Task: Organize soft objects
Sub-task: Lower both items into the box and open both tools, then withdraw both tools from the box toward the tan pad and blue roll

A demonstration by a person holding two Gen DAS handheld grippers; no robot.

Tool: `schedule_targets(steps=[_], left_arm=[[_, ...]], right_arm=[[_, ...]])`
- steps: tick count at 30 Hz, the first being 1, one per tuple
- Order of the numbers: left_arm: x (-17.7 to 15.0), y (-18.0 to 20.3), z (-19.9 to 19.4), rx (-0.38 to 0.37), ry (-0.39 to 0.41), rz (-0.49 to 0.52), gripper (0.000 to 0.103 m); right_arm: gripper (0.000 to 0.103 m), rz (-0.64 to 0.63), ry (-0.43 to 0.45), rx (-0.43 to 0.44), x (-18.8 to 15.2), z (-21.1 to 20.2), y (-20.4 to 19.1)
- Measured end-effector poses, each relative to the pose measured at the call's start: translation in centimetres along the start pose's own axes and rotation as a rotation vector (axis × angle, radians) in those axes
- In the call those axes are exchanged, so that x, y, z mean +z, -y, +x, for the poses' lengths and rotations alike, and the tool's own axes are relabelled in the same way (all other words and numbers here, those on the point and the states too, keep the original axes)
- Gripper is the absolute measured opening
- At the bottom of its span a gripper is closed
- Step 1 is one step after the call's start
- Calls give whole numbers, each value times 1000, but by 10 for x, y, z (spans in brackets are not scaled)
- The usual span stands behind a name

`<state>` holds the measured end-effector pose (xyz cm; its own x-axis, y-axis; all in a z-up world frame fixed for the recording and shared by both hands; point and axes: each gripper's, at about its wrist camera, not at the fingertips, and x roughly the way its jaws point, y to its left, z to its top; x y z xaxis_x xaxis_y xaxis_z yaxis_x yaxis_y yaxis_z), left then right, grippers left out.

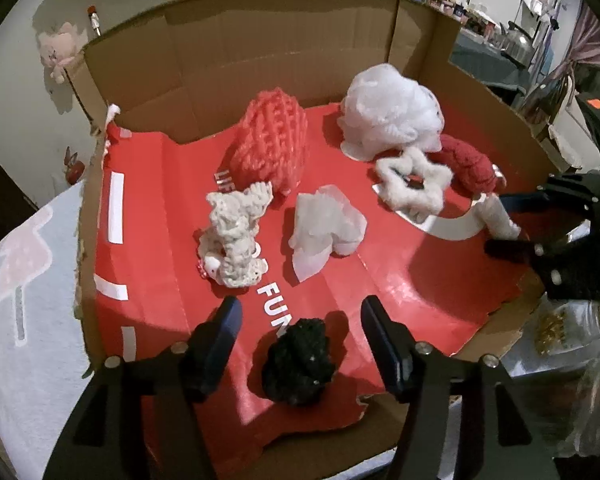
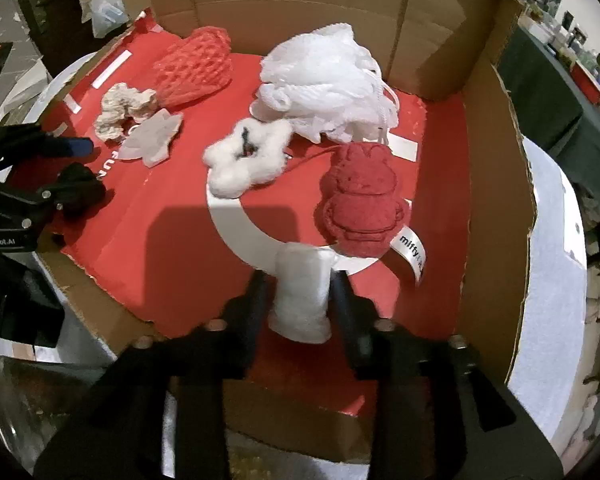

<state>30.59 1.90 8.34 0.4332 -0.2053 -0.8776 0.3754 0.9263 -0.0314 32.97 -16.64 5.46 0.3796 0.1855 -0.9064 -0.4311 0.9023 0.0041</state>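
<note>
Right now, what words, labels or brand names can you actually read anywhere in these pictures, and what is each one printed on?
"FUN": white letters on the red printed cardboard sheet lining the brown box.
"LIF": start of a word on the same sheet, the rest hidden behind the red knitted pouch.
"miffy": white fabric tag on the dark red plush figure; its remaining letters are blurred.
"enRobot.AI": black left gripper, the beginning cut off.

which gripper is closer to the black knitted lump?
Left. The black knitted lump lies between the left gripper's open fingers, untouched. The right gripper sits across the box, its fingers around a white fluffy roll.
</note>
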Motion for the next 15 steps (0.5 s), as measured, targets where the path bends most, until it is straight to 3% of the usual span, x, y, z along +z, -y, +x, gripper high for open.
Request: schedule_targets(steps=[4,11,15], left_arm=[[-2,0,-13,-3,43,-5,71],[-14,9,-54,-9,170,-20,81],[-25,20,-84,-9,251,-27,91]], right_arm=[[59,-36,38,-53,-1,-10,-12],[59,9,96,-53,-5,-41,-9],[65,24,149,-60,-10,-64,-9]])
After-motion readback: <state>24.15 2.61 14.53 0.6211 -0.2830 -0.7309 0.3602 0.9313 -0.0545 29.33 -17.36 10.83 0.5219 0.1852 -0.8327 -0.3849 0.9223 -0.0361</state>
